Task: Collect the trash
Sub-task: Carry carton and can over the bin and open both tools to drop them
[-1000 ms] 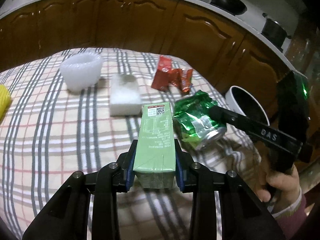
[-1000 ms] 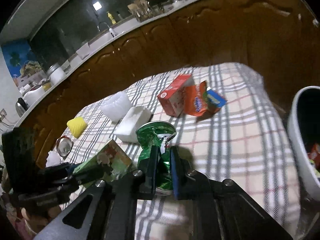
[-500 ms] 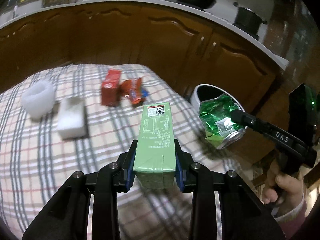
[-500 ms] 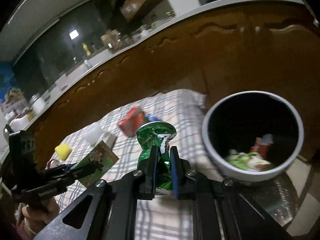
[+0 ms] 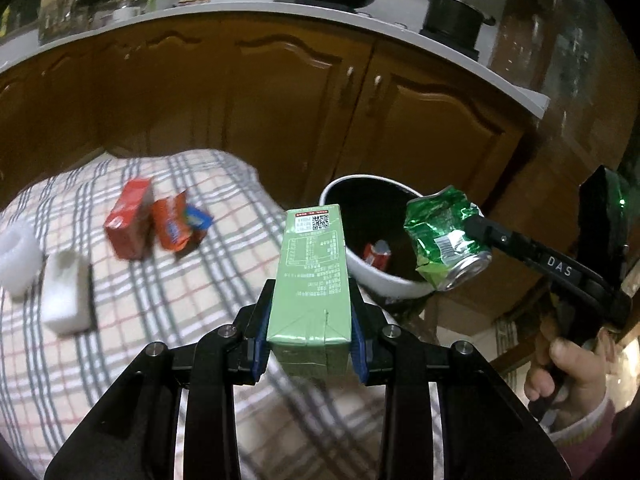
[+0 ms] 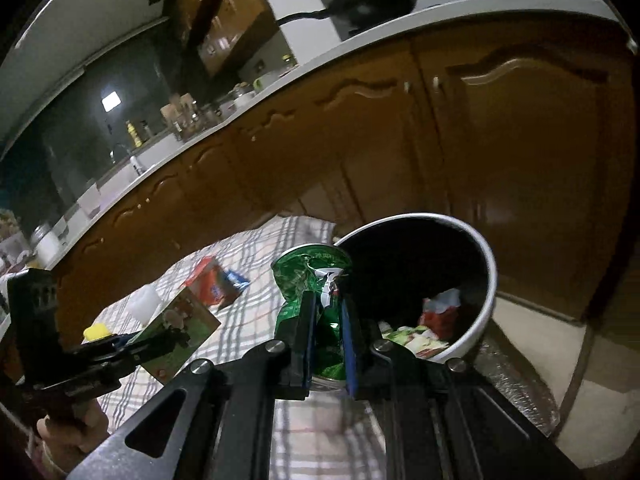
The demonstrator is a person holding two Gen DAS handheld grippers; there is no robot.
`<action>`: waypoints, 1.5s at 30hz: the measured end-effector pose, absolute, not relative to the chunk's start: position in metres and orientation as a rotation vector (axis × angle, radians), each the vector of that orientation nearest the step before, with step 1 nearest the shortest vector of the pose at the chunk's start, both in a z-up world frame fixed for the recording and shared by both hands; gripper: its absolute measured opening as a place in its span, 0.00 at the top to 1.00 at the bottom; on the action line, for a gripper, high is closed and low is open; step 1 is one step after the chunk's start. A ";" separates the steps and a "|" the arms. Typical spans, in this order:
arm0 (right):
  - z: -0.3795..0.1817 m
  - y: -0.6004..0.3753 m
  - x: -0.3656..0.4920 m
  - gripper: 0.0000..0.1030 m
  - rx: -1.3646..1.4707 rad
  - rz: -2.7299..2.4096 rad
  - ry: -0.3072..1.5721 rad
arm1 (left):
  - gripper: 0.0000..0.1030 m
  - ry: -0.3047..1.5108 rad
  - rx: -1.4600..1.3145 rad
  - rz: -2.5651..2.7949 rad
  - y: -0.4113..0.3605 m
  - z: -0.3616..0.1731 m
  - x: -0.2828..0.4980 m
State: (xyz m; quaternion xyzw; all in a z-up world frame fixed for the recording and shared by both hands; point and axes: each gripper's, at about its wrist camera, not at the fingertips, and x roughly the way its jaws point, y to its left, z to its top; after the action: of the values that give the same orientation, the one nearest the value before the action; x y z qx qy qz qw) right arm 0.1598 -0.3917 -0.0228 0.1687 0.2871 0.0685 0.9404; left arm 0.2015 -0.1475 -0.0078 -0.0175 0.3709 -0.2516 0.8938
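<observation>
Two light items held above the surface edge near the bin (image 5: 384, 280): left gripper (image 5: 308, 344) clamped across the stiff carton (image 5: 312, 276) base, right gripper (image 6: 328, 344) pinching the crushed can (image 6: 316, 280), thin-walled, likely slippery.

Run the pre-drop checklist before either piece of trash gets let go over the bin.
1. Left gripper clamped on the green carton: ok.
2. Right gripper clamped on the crushed green can: ok.
3. White bin open, with room inside: ok.
4. Can over the bin mouth: cannot tell; both views place it near the rim.
5. Carton over the bin mouth: not ok; it looks short of the rim.
6. Table cleared: not ok; the red box remains.
</observation>
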 end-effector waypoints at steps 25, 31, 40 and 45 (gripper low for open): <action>-0.038 -0.432 0.187 0.88 0.381 0.076 0.602 | 0.71 0.804 0.063 -0.590 -0.240 -0.009 0.259; -0.038 -0.434 0.195 0.88 0.372 0.064 0.616 | 0.71 0.821 0.085 -0.604 -0.256 -0.015 0.264; -0.046 -0.439 0.205 0.88 0.361 0.042 0.650 | 0.71 0.845 0.098 -0.608 -0.268 -0.021 0.271; -0.050 -0.443 0.211 0.84 0.366 0.039 0.663 | 0.68 0.857 0.101 -0.593 -0.273 -0.024 0.275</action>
State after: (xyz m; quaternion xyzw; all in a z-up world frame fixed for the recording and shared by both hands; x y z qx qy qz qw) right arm 0.2110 -0.4429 -0.0502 0.1789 0.3238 0.0193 0.9289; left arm 0.2754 -0.2731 -0.0237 0.0481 0.4093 -0.2834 0.8660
